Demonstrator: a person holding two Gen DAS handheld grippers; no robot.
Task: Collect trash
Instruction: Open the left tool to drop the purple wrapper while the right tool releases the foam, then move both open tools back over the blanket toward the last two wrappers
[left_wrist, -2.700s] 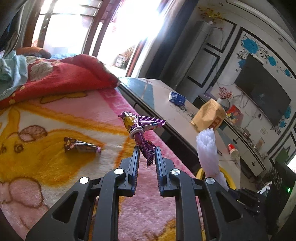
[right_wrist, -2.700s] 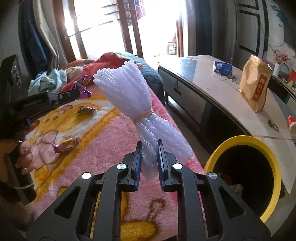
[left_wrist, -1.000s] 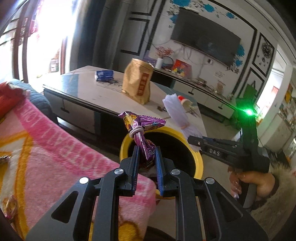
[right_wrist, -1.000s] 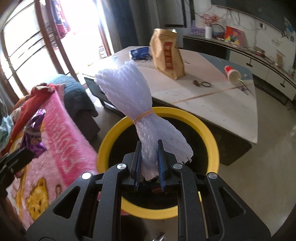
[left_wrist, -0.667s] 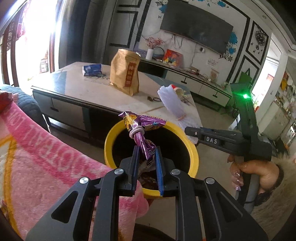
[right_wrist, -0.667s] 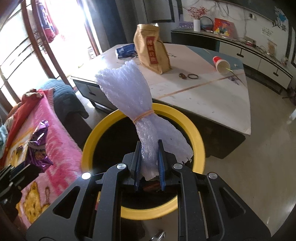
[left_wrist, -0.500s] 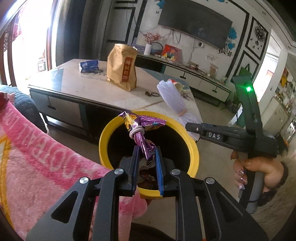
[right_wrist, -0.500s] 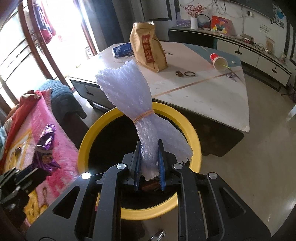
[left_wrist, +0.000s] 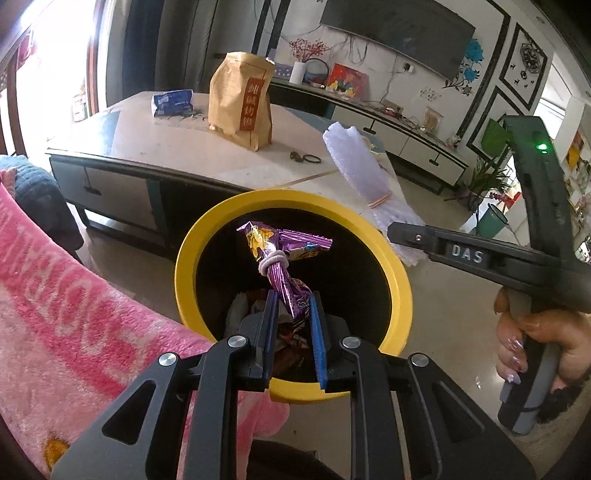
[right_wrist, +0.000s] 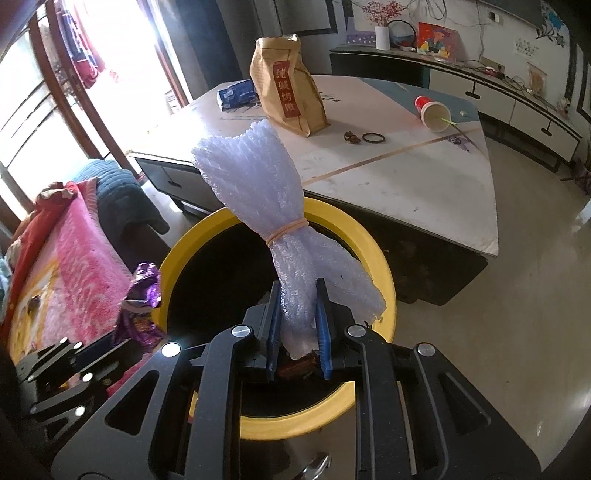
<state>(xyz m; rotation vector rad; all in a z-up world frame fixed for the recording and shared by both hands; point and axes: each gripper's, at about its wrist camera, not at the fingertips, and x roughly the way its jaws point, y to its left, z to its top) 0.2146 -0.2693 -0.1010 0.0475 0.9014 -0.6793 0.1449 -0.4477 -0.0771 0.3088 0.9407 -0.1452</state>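
A purple snack wrapper (left_wrist: 286, 266), cinched with a white band, stands upright between the pads of the left gripper (left_wrist: 291, 325), whose jaws are closed tight on its lower end. It hangs over the mouth of a yellow-rimmed bin (left_wrist: 184, 258), with other scraps lying at the bottom. The right gripper (right_wrist: 298, 325) is pinched shut on a bundle of white foam netting (right_wrist: 258, 184) tied with a rubber band, and holds it above the same bin (right_wrist: 376, 251) from the opposite side. A hand (left_wrist: 535, 343) with painted nails grips the right tool's handle, seen from the left wrist. A pink fleece blanket (left_wrist: 74, 314) lies just beside the bin. Beyond it stands a low table (right_wrist: 406, 184) bearing a brown paper bag (right_wrist: 288, 88), a blue packet (right_wrist: 236, 94) and a tipped red cup (right_wrist: 432, 109).
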